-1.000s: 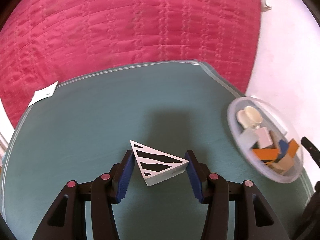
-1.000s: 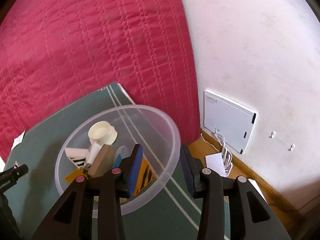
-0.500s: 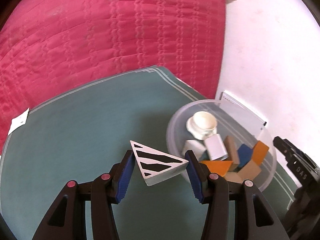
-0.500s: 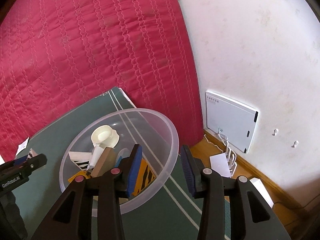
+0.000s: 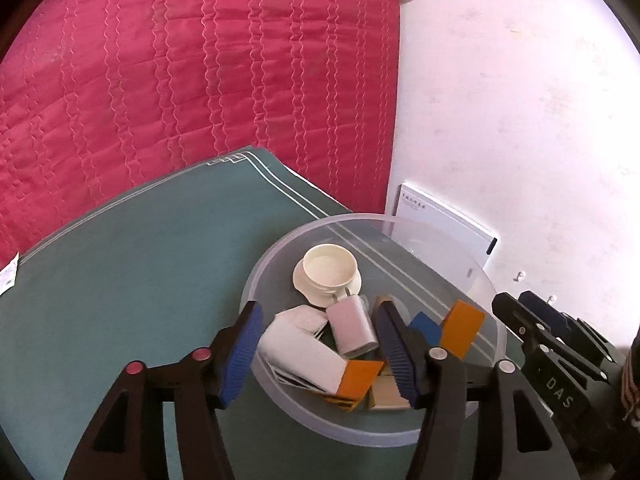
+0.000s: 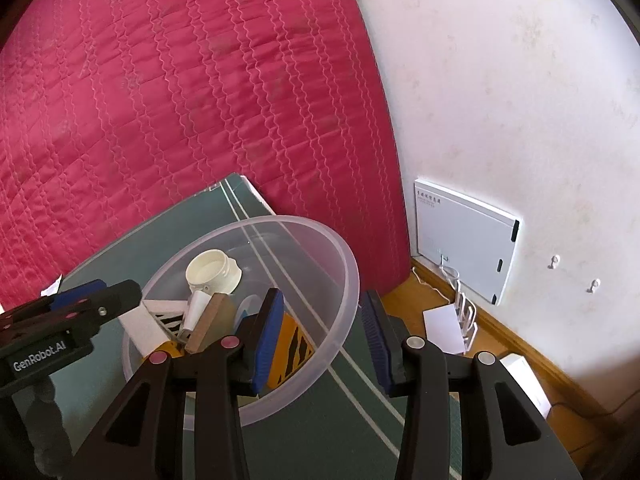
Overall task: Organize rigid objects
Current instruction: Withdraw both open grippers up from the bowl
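Observation:
A clear plastic bowl [image 5: 276,256] stands on the teal mat and holds several rigid pieces. My left gripper [image 5: 318,354] is open above the bowl's near side. The white striped wedge [image 5: 300,356] lies in the bowl below the fingers, free of them. Beside it lie a white charger plug [image 5: 352,328], a cream cup-shaped piece [image 5: 328,268], orange blocks [image 5: 460,328] and a blue block [image 5: 426,326]. My right gripper [image 6: 322,334] is open and straddles the bowl rim [image 6: 352,280]. The left gripper shows in the right wrist view [image 6: 60,320] over the bowl's left side.
The teal mat [image 5: 140,280] lies on a red quilted bedspread [image 5: 200,80]. A white wall [image 6: 520,100] stands at the right with a white wall box [image 6: 464,236]. A wooden floor strip with white items [image 6: 448,324] lies beside the mat.
My left gripper carried the striped wedge to the right over the bowl and opened. The wedge has dropped into the bowl. The right gripper has stayed at the rim.

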Demonstrator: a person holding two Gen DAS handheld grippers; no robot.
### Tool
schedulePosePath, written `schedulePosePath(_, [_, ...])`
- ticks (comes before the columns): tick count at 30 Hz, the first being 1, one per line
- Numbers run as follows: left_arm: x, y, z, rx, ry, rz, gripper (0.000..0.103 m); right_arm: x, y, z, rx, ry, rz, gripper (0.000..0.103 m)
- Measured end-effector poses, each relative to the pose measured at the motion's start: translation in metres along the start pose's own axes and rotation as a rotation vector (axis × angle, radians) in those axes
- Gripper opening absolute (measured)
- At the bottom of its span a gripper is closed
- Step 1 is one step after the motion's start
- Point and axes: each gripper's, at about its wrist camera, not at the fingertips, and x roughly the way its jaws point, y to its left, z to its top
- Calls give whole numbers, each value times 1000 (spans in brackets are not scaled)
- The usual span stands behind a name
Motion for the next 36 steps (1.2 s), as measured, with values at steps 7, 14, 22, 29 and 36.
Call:
schedulePosePath(7, [-3, 25, -11, -71, 17, 42, 65, 0, 0, 0, 2, 1, 0, 42])
schedulePosePath(14, [0, 47, -24, -105, 45, 110, 67, -1, 0, 0, 2, 1, -1, 42])
schedulePosePath(22, [11, 44, -35, -80, 76, 131, 71, -1, -1, 1, 2, 1, -1, 42])
schedulePosePath(29, [23, 32, -35, -43, 99, 134, 73, -2, 0, 0, -1, 3, -1, 44])
schedulePosePath(36, [27, 24, -33, -27, 111, 123, 84, -5, 5, -3, -11, 4, 0, 51])
